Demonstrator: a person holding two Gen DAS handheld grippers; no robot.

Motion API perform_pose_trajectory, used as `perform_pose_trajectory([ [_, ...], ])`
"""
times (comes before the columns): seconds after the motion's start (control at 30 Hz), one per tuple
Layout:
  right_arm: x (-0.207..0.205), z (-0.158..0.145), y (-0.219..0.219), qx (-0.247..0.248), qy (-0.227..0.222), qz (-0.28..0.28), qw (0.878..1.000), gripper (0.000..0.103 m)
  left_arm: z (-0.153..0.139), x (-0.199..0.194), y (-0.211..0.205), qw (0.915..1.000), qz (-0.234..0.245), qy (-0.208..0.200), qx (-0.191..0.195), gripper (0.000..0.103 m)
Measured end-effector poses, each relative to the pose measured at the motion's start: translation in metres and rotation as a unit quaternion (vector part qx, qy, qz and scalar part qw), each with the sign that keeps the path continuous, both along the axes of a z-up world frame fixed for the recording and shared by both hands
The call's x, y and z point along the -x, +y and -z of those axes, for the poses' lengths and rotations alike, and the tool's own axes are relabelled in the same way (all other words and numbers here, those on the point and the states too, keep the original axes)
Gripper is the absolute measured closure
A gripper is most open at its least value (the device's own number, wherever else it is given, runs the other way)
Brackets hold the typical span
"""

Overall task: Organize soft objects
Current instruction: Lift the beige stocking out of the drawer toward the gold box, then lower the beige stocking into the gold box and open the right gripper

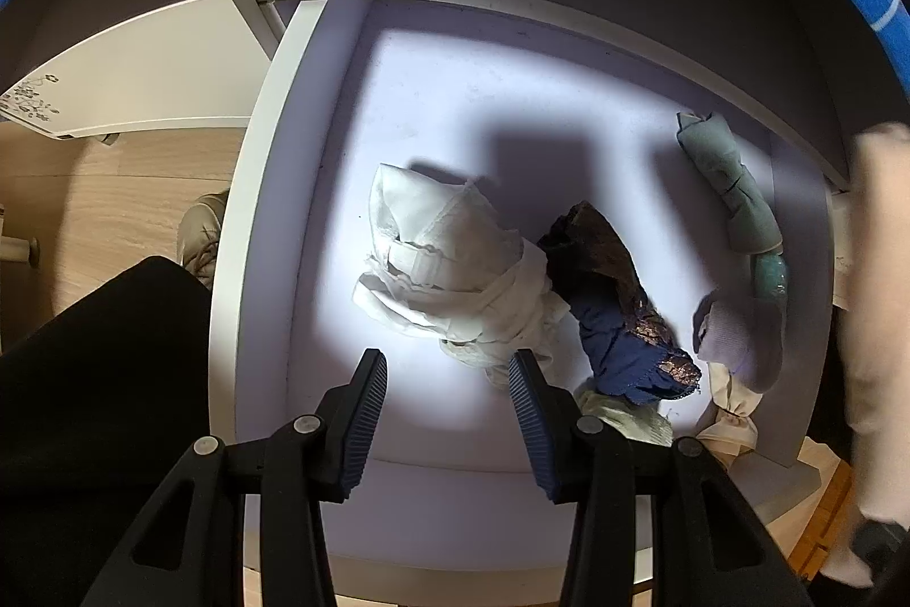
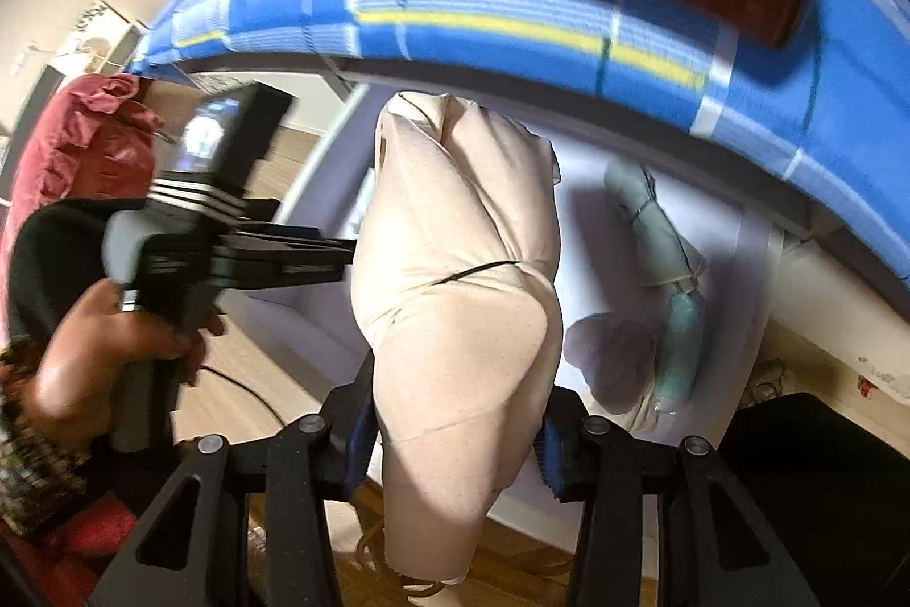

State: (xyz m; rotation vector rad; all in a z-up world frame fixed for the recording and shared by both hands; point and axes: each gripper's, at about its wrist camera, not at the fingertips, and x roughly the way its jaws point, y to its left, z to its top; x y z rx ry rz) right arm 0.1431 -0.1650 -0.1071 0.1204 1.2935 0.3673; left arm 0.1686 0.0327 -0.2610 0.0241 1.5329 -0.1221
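Note:
My left gripper points straight down over an open white drawer, its jaws open with nothing between them. Just beyond its fingertips lies a crumpled white garment. Right of that is a brown and blue lace piece. A rolled grey-green garment, a lavender piece and a beige bundle lie along the drawer's right side. My right gripper is shut on a large beige garment, which bulges up between its fingers and hides their tips. That garment shows as a blur at the left wrist view's right edge.
The drawer slides out from under a bed with a blue checked sheet. A hand holds the left gripper's handle at the left of the right wrist view. Behind it is red cloth. Wood floor lies left of the drawer.

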Motion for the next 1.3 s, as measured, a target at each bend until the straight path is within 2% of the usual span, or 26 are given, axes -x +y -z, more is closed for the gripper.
perform_pose_trajectory([
  [0.3, 0.017, -0.063, 0.01, -0.034, -0.054, -0.025, 0.998, 0.056, 0.0, 0.0, 0.0, 1.0, 0.0, -0.002, -0.001, 0.058],
  [0.57, 0.017, -0.119, 0.004, -0.068, -0.11, -0.014, 0.991, 0.056, -0.001, 0.0, 0.0, 1.0, 0.002, -0.004, 0.0, 0.058],
  [0.7, 0.009, -0.145, -0.009, -0.072, -0.135, 0.012, 0.988, 0.056, 0.0, 0.0, 0.0, 1.0, 0.001, -0.002, -0.003, 0.058],
  [0.97, -0.019, -0.175, -0.042, -0.057, -0.169, 0.072, 0.981, 0.056, -0.001, 0.0, -0.001, 1.0, 0.001, -0.003, 0.002, 0.058],
  [1.17, -0.048, -0.188, -0.067, -0.025, -0.187, 0.135, 0.973, 0.056, -0.002, -0.001, -0.003, 1.0, 0.003, -0.002, 0.004, 0.058],
  [1.3, -0.078, -0.188, -0.082, -0.006, -0.178, 0.189, 0.966, 0.056, -0.003, -0.001, -0.006, 0.9999, 0.008, -0.004, 0.006, 0.058],
])
